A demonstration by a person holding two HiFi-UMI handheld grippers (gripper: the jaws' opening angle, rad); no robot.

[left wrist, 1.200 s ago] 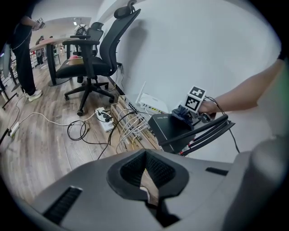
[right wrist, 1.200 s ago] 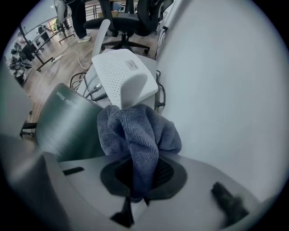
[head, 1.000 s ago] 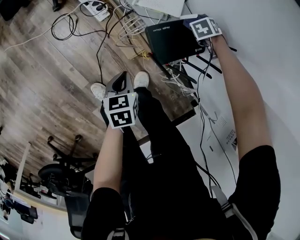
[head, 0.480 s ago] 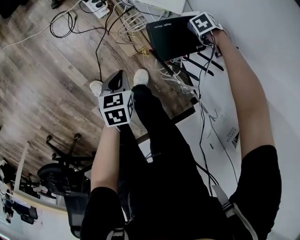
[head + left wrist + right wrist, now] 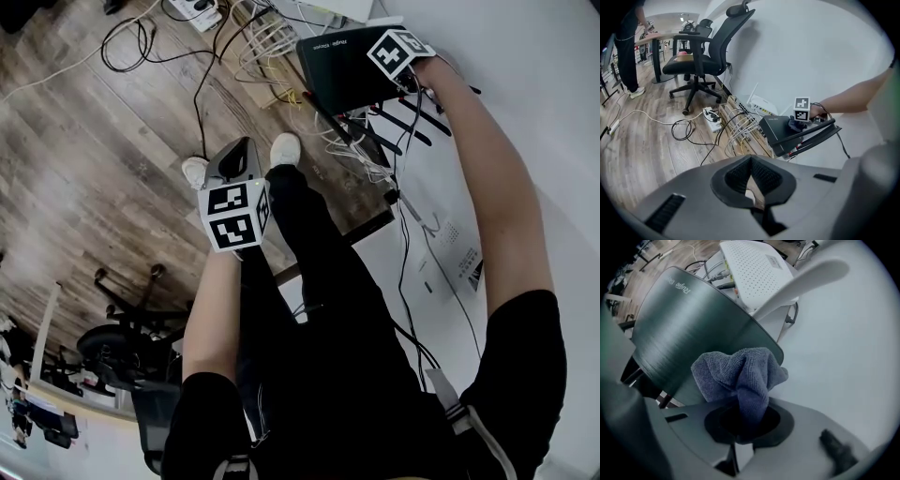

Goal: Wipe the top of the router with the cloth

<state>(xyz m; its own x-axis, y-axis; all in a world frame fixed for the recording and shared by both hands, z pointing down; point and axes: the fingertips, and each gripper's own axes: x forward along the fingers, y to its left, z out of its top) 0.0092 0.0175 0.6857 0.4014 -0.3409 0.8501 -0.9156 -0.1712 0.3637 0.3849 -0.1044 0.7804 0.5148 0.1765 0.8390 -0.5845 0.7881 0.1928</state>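
Note:
A black router (image 5: 342,66) lies at the near edge of a white table (image 5: 525,66), its antennas (image 5: 405,120) pointing off toward me. In the right gripper view its dark top (image 5: 689,329) fills the left. My right gripper (image 5: 743,420) is shut on a bunched blue-grey cloth (image 5: 740,373), which rests on the router top near its right corner. From the head view only that gripper's marker cube (image 5: 398,52) shows above the router. My left gripper (image 5: 239,167) hangs over the wooden floor, well left of the router, jaws together and holding nothing (image 5: 751,183).
A white router (image 5: 759,273) sits just beyond the black one. Tangled cables (image 5: 267,47) and a power strip (image 5: 197,11) lie on the floor beside the table. A black office chair (image 5: 701,56) stands further back. A person's legs and shoes (image 5: 281,150) are below.
My right gripper has slid the cloth a little further onto the router top. The left gripper has stayed about where it was.

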